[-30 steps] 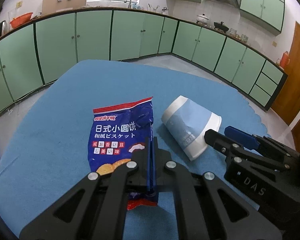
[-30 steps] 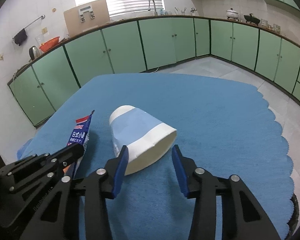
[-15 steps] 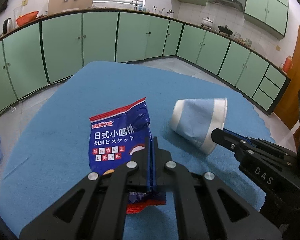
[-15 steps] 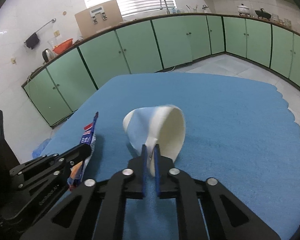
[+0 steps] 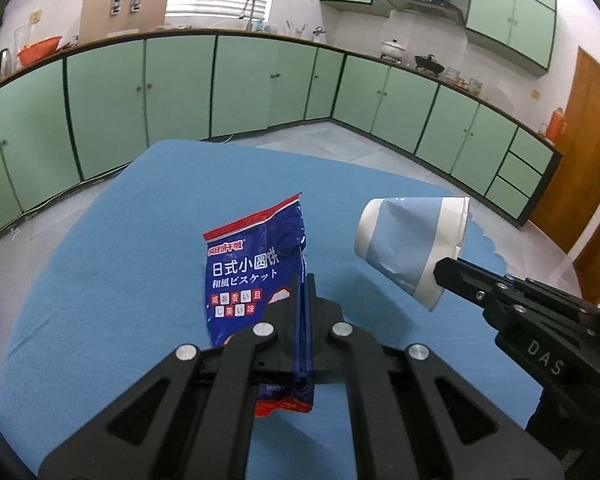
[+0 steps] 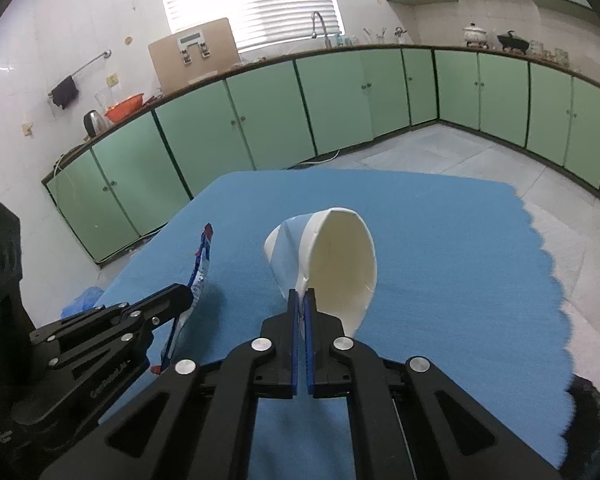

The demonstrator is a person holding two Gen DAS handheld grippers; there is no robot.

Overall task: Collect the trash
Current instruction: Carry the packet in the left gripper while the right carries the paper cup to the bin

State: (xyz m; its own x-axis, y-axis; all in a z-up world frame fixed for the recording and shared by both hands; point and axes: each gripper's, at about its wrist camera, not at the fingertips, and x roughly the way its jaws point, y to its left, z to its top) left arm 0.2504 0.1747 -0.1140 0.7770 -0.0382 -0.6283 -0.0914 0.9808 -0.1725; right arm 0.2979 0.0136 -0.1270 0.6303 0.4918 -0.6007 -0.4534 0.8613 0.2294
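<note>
A dark blue snack packet (image 5: 246,276) with a red top edge hangs above the blue tablecloth (image 5: 120,280), pinched at its right side by my left gripper (image 5: 302,284), which is shut on it. In the right wrist view the packet (image 6: 198,280) shows edge-on beside the left gripper (image 6: 176,298). A white and light blue paper cup (image 6: 328,256) is held off the cloth, its open mouth facing the camera, with my right gripper (image 6: 302,298) shut on its rim. The left wrist view shows the same cup (image 5: 412,248) at the tip of the right gripper (image 5: 446,268).
The blue tablecloth (image 6: 460,260) has a scalloped right edge over a pale tiled floor. Green cabinets (image 5: 180,88) line the walls behind. A blue plastic bag (image 6: 80,302) lies on the floor at the table's left. A brown door (image 5: 580,152) stands at the right.
The right gripper's jaws closed on the cup's rim and lifted it off the cloth, mouth tipping toward the camera. The left gripper raised the snack packet off the table.
</note>
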